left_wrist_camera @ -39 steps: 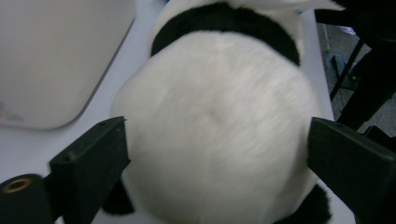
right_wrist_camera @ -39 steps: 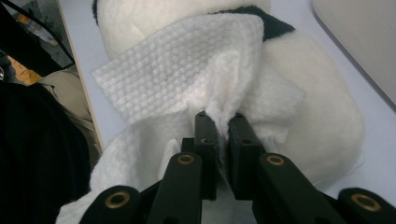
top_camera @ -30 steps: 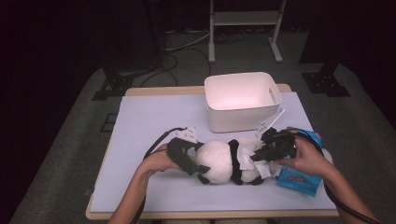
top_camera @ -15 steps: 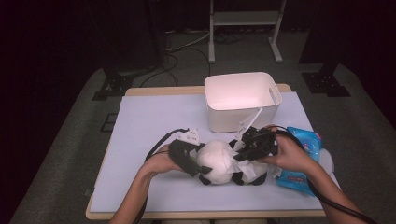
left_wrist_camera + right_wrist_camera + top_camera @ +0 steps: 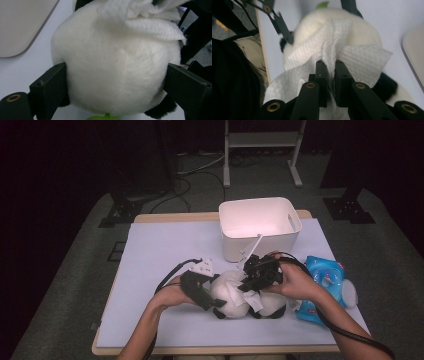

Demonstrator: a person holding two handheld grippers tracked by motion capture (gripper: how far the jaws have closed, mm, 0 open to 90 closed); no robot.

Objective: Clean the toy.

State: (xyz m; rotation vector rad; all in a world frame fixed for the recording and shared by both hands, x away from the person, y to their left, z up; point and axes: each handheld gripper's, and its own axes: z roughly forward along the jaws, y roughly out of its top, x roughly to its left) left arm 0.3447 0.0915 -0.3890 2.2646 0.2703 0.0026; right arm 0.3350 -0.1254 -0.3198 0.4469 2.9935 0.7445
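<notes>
A plush panda (image 5: 235,296), white with black limbs, lies near the front of the table. My left gripper (image 5: 207,296) is shut on its round white head (image 5: 117,70), one jaw pressed into each side. My right gripper (image 5: 248,282) is shut on a white wet wipe (image 5: 329,57) and holds it bunched against the top of the panda (image 5: 359,32). The wipe (image 5: 152,22) drapes over the plush just past my left jaws.
A white plastic bin (image 5: 260,226) stands empty behind the panda, close to my right gripper. A blue wipes pack (image 5: 325,280) lies at the right by the person's forearm. A lavender mat (image 5: 160,250) covers the table, bare at left.
My right gripper has moved left from beside the blue pack onto the panda, bringing the wipe over its head. The left gripper has kept its hold on the plush.
</notes>
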